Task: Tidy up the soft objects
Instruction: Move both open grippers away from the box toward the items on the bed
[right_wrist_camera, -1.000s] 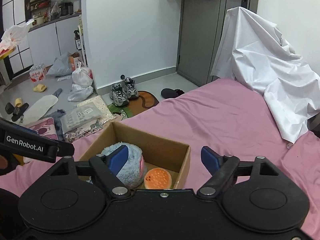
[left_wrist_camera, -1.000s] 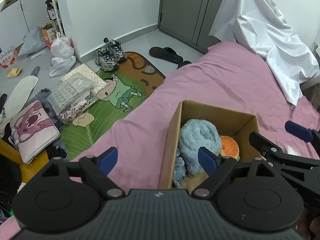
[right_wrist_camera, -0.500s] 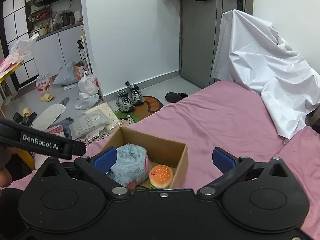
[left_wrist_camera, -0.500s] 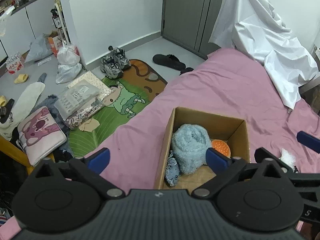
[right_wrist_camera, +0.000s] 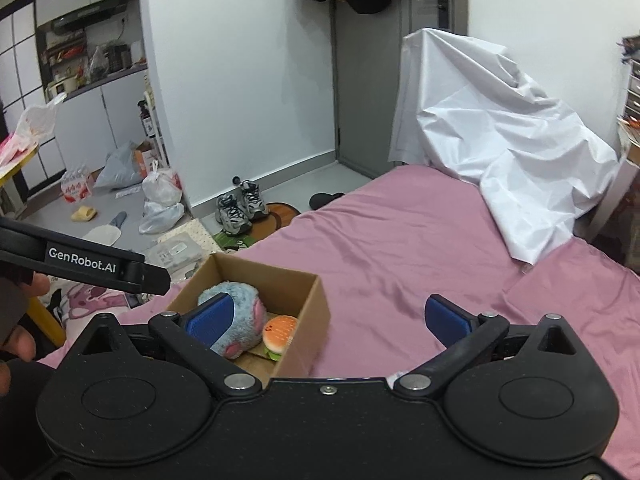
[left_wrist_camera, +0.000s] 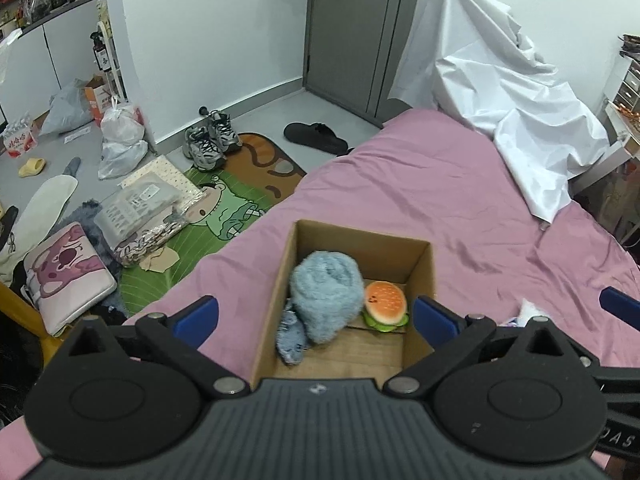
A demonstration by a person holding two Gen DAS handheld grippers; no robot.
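Observation:
An open cardboard box (left_wrist_camera: 422,276) sits on the pink bed (left_wrist_camera: 420,184). Inside lie a fluffy blue plush (left_wrist_camera: 326,292), a small grey-blue plush (left_wrist_camera: 290,338) and a burger toy (left_wrist_camera: 385,302). My left gripper (left_wrist_camera: 316,316) is open and empty, raised above the box's near side. In the right wrist view the box (right_wrist_camera: 308,316), the blue plush (right_wrist_camera: 244,312) and the burger toy (right_wrist_camera: 280,330) lie at lower left. My right gripper (right_wrist_camera: 328,318) is open and empty, above the bed beside the box. A small white item (left_wrist_camera: 532,310) lies on the bed right of the box.
A white sheet (left_wrist_camera: 500,92) is draped at the bed's far right. The floor at left holds a green cartoon mat (left_wrist_camera: 216,216), sneakers (left_wrist_camera: 210,140), a slipper (left_wrist_camera: 316,138), bags (left_wrist_camera: 120,136), packages (left_wrist_camera: 140,208) and a pink pillow (left_wrist_camera: 64,272). A grey door (right_wrist_camera: 368,80) stands behind.
Both grippers have risen and drawn back from the box, so it looks smaller and its contents show more fully. Both stay open and empty.

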